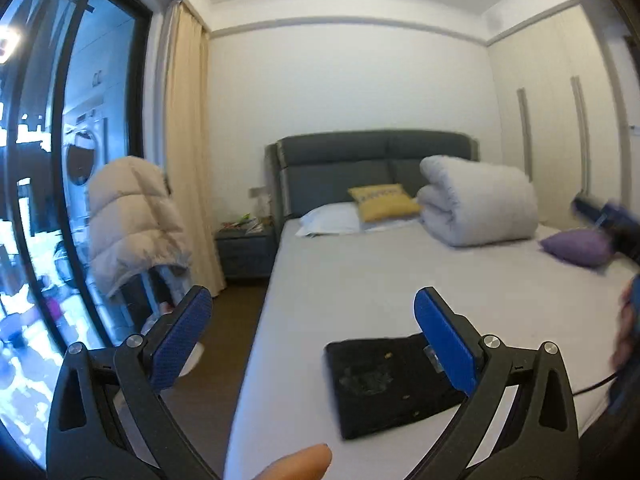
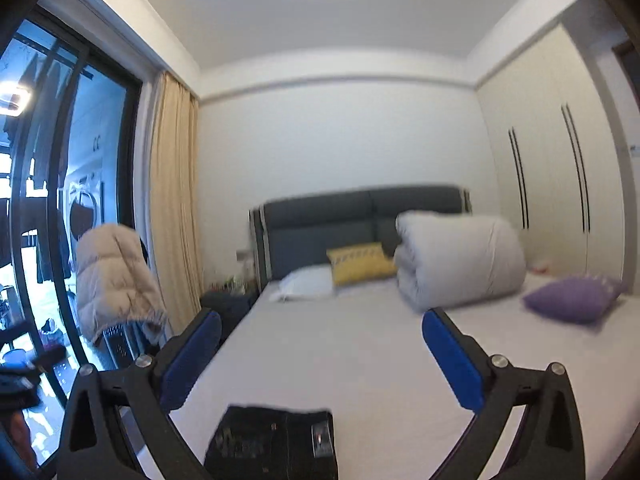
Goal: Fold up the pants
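Pants were sitting on the bed near its foot edge, already down to a compact dark rectangle that looked folded, so I'd guess the job was pretty much wrapped up. Both tools were spread wide with nothing in them, the left tool up above the bundle and the right tool raised over it too. If anything was left, I'd say just press the top layer flat and square the edges, coming straight down so the stack doesn't slide on that smooth sheet.
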